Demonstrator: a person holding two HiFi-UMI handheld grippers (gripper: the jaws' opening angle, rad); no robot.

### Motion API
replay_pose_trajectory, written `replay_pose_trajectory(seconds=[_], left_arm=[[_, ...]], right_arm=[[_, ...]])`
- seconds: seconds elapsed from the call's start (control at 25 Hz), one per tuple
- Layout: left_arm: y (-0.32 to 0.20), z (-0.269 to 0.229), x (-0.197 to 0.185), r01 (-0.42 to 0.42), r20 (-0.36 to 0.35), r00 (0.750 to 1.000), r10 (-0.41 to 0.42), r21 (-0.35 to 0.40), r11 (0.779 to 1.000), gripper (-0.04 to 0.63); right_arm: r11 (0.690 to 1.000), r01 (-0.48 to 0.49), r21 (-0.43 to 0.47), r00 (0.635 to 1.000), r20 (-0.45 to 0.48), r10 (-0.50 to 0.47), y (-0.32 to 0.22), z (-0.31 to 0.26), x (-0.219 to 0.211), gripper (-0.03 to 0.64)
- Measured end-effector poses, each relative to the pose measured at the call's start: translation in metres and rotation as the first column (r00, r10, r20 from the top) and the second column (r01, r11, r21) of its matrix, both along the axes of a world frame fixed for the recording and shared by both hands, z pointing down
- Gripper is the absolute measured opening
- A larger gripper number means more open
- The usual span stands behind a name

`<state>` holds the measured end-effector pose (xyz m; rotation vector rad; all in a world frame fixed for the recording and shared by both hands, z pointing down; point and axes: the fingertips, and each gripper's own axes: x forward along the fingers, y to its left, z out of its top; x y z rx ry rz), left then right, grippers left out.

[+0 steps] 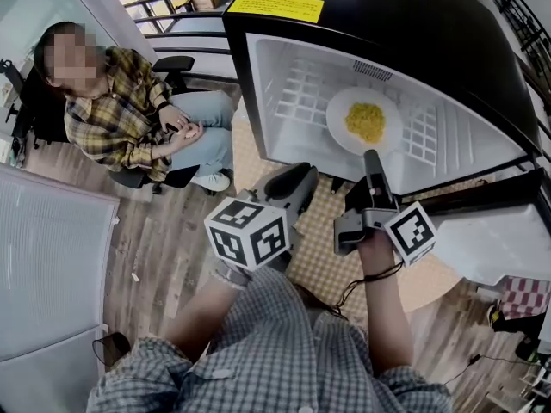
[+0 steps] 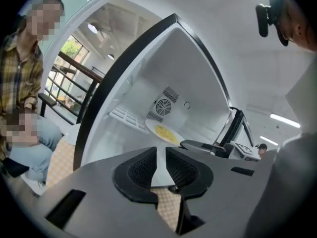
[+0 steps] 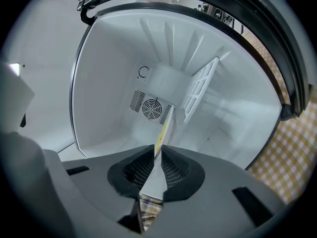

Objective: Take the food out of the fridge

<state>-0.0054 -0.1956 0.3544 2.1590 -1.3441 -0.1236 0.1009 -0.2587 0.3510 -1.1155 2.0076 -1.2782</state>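
Observation:
A small black fridge [image 1: 387, 15] stands open, white inside. On its floor lies a white plate [image 1: 340, 114] of yellow food [image 1: 366, 120]. My right gripper [image 1: 371, 155] reaches into the fridge, rolled on its side, and its jaws are shut on the plate's near rim [image 3: 166, 125], which shows edge-on between the right gripper's [image 3: 159, 150] tips. My left gripper [image 1: 303, 177] hovers outside, in front of the fridge's lower left. The left gripper's [image 2: 161, 152] jaws stand slightly apart with nothing between them; beyond them I see the plate [image 2: 153, 128] and the food [image 2: 166, 132].
A person in a plaid shirt [image 1: 129, 119] sits on a chair left of the fridge. The open fridge door [image 1: 495, 231] hangs at the right. A wire shelf [image 1: 297, 89] stands inside at the back left. A chequered mat [image 1: 323, 256] covers the floor; a white cabinet [image 1: 43, 265] stands at left.

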Motion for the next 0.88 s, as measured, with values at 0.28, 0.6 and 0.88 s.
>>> replay_pose_trajectory(seconds=[0.28,0.6,0.88], left_arm=[[-0.039,0.000,0.022,-0.067,-0.270,0.961,0.051,-0.051,0.996,0.157],[-0.052,0.005,0.018,-0.040,-0.384,0.923,0.000,-0.096,0.995,0.075],[-0.044,0.006,0.008,-0.030,-0.362,0.932,-0.004,-0.089,0.996,0.074]], right_arm=[[1.000,0.018,0.006,1.000,-0.007,-0.018,0.009,-0.001,0.001,0.040],[0.998,0.058,0.008,0.998,-0.037,-0.057,0.025,0.005,-0.003,0.035],[0.997,0.081,-0.013,0.996,-0.040,-0.082,0.033,0.009,-0.014,0.035]])
